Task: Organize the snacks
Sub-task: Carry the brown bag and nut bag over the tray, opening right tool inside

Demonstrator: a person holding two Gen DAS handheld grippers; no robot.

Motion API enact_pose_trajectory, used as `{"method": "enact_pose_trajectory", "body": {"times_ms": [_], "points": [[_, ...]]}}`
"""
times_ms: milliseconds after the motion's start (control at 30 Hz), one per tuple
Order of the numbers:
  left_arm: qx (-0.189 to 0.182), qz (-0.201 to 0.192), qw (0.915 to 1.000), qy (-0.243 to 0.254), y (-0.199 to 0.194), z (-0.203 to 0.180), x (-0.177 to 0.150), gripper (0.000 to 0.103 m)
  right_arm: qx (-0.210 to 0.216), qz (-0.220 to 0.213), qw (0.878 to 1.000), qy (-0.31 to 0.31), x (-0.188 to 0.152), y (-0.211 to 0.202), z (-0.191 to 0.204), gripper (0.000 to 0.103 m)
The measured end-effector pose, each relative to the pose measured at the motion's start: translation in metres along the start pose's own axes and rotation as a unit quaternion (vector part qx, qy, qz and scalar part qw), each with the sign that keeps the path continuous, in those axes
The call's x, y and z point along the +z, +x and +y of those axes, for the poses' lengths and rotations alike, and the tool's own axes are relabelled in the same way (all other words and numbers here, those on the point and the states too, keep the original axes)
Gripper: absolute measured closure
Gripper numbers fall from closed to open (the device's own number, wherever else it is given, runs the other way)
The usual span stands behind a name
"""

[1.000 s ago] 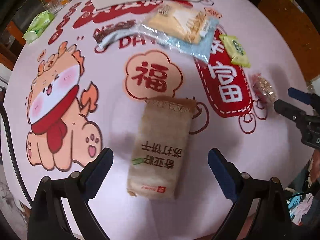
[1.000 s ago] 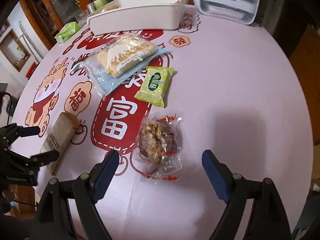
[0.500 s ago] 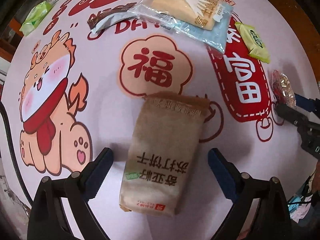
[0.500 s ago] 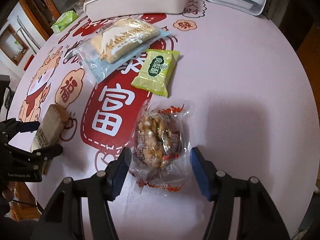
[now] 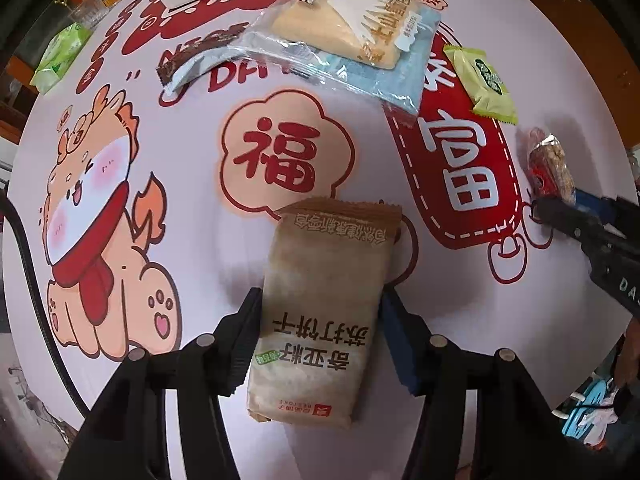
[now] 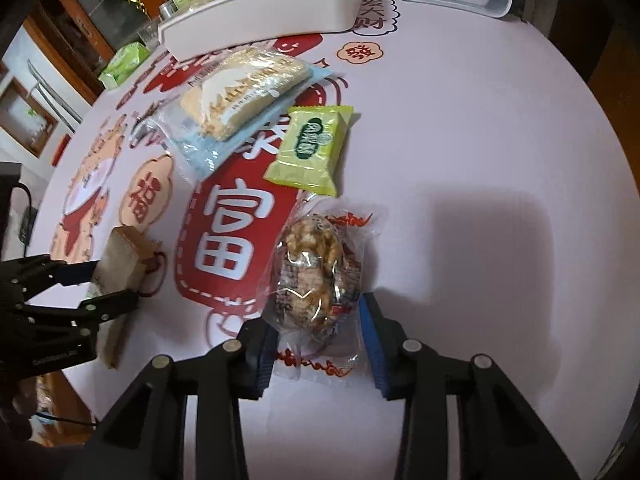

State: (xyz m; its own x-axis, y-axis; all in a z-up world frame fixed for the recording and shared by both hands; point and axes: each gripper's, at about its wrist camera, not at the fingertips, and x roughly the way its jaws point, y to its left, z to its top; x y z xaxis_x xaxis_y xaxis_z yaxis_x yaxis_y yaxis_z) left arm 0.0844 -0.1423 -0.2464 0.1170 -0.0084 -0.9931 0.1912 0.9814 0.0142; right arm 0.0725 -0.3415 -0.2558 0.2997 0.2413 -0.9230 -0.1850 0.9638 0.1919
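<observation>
crackers first: through the left wrist camera you are looking straight down at the brown soda cracker pack (image 5: pixel 320 312), lying on the printed tablecloth (image 5: pixel 192 216) just below the red fortune character. your left gripper (image 5: pixel 318 322) has just been closing, and its pads are now pressing both long sides of the pack, where a second ago they were spread wide around it. that is reading as a grasp ready to lift.

through the right wrist camera your right gripper (image 6: pixel 316 334) has likewise been closing on the clear-wrapped peanut brittle (image 6: pixel 316 276); the pads are touching the wrapper edges, pinching it lightly. the green pastry packet (image 6: pixel 310 148) and the big cake bag (image 6: pixel 240 88) are waiting beyond it, and the white tray (image 6: pixel 260 12) at the round table's far edge is likely the destination. cabinets and bottles are crowding the room behind.
</observation>
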Motion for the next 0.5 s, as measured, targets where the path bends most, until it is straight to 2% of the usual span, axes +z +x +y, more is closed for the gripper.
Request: {"method": "enact_pose_trajectory", "body": {"times_ms": [267, 500], "points": [[0.01, -0.048, 0.9988, 0.008, -0.053, 0.008, 0.025, 0.047, 0.035, -0.032, 0.999, -0.005, 0.016, -0.029, 0.015, 0.064], [0.042, -0.125, 0.99, 0.048, -0.118, 0.016, 0.056, 0.047, 0.051, -0.09, 0.994, -0.026, 0.054, -0.073, 0.026, 0.064]]}}
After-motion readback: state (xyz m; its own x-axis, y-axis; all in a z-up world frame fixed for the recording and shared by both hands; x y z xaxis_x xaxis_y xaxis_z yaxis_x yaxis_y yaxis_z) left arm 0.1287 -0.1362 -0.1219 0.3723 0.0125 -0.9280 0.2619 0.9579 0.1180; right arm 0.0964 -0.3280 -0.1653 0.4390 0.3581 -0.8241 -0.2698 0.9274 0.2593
